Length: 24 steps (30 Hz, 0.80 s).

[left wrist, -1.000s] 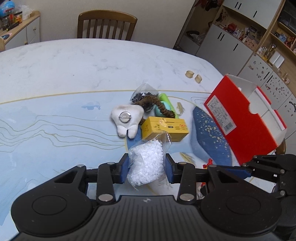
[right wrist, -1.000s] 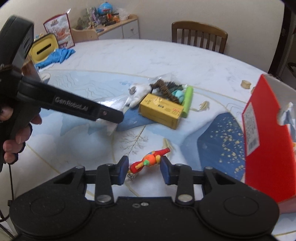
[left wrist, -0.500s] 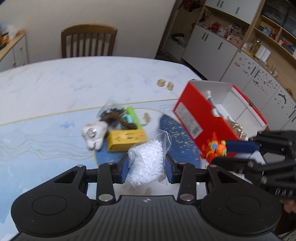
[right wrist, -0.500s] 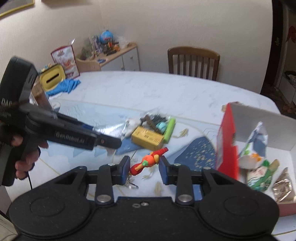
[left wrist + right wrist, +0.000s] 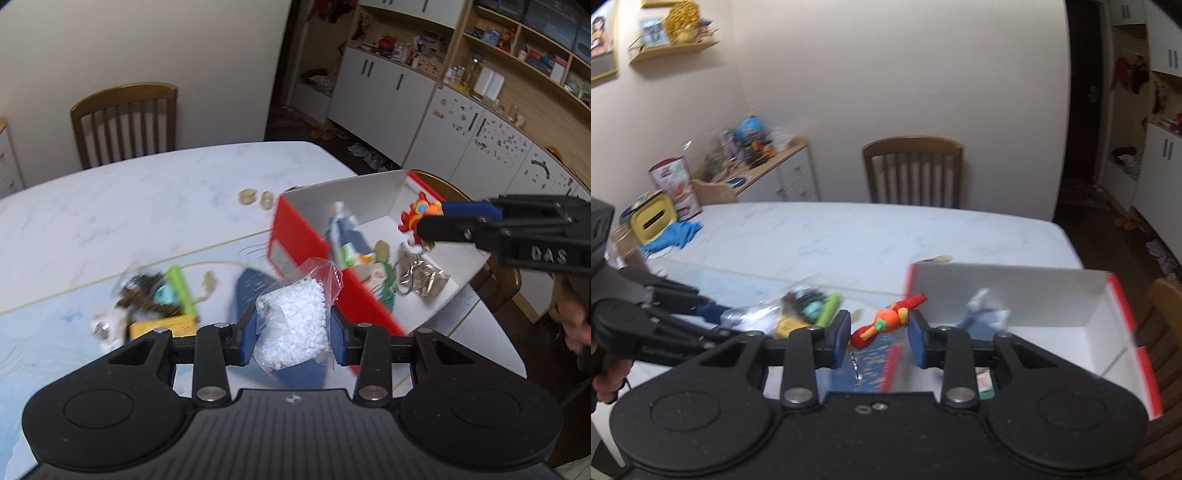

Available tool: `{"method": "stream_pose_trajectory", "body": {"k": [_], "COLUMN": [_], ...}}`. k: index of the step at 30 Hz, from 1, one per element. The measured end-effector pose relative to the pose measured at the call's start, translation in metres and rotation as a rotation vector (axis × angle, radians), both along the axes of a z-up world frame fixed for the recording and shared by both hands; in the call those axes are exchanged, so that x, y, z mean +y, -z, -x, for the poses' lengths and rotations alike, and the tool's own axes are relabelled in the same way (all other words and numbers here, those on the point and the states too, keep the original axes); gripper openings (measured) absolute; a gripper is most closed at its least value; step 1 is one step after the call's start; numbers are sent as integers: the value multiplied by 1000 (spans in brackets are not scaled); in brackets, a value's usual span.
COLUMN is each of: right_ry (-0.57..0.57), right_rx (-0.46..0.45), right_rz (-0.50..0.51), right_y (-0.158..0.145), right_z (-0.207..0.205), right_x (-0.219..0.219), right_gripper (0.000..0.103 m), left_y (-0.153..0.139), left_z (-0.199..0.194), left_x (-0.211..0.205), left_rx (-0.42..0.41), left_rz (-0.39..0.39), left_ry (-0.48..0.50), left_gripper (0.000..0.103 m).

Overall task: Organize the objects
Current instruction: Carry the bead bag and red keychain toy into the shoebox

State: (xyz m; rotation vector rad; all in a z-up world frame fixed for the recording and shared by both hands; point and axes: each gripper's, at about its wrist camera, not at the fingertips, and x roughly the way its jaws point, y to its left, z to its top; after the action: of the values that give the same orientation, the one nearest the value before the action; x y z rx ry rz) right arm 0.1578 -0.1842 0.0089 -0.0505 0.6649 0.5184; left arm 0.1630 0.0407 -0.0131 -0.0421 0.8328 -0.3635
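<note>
Holding: the left gripper (image 5: 291,328) clamps a clear bag of white beads (image 5: 293,325), lifted above the table (image 5: 147,199) beside the red box (image 5: 295,236).
Toy: a red-orange keychain figure (image 5: 886,321), tilted, chain dangling.
Right gripper (image 5: 879,332): pinches the figure, raised over the box's white inside (image 5: 1052,317).

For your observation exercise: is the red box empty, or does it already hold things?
It holds things. The red box is open on top, and packets and a foil pouch lie on its white floor.
</note>
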Motion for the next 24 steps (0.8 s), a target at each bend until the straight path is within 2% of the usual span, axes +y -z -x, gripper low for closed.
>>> {"method": "stream_pose_trajectory", "body": {"k": [10,16,24], "right_ry": [95,128,138], "right_rx": [-2,39,106], "right_rz": [11,20,37], "right_y": [1,15,39], "right_z": [-35,-58,-93], "right_x": [-71,-105,-131], "right_gripper": [33,33,33], "left_y": [1,12,34], "left_z": [-33,-53,-77], "left_x": [-85,-134,-184], "left_rx": [16,47,77], "left_rz": [-37,-66,-144], "left_ry": [89,130,153], "left_gripper": [39,39,39]}}
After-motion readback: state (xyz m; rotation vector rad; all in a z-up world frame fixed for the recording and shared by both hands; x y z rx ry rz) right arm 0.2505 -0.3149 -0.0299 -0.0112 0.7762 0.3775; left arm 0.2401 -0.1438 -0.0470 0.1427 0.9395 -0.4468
